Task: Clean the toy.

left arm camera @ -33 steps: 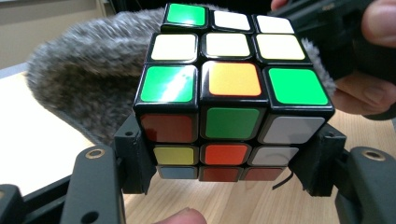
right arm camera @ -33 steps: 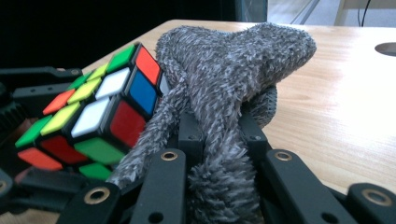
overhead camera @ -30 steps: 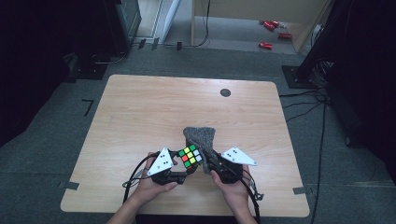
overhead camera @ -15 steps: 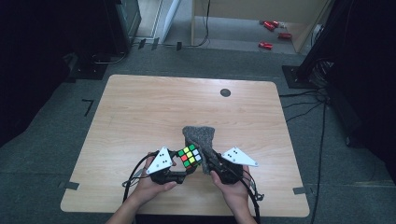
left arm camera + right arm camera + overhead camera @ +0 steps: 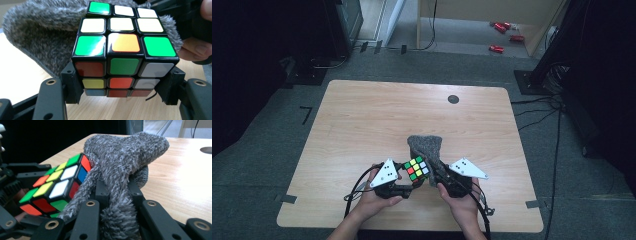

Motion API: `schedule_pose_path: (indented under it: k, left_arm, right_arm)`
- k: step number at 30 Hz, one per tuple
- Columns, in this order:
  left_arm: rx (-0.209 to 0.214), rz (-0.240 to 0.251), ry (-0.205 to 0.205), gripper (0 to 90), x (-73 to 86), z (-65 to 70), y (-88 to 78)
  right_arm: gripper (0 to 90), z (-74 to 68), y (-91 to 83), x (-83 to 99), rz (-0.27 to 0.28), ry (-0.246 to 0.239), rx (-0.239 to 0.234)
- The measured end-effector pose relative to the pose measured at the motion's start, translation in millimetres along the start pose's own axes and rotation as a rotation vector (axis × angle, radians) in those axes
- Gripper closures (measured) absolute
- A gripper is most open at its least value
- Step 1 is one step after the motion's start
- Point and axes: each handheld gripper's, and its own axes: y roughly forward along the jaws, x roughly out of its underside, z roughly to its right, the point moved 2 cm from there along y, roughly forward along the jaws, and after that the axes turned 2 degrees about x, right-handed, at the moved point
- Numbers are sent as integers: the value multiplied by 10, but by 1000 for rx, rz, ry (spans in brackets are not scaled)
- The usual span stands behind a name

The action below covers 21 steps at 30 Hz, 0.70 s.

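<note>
Grey cloth (image 5: 426, 148) lengthwise away from person

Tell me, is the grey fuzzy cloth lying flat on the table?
No, the right gripper pinches the grey cloth and holds it bunched against the cube.

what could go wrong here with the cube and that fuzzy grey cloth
1. The left gripper grips the cube only at its lowest layer, so a push from the cloth could tip it out or twist that layer.
2. The right gripper pinches a bunched fold of cloth; it may slip free.
3. Both are held near the table front edge, so a dropped cube might roll off.
</note>
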Motion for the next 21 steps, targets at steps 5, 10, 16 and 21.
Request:
schedule_pose_path:
  k: [5,10,16,21]
  left_arm:
    - [-2,-35,20,353,29,38,33]
    - [12,-5,-3,352,-2,17,-10]
    - [11,-2,-24,353,13,-26,-25]
    - [8,-14,-18,353,29,-7,-11]
  right_arm:
    - [771,-28,-35,-44,28,-11,-7]
    - [770,5,17,32,1,-7,1]
    - [770,-12,8,21,-2,-13,2]
    - [770,-52,-40,-44,28,-11,-22]
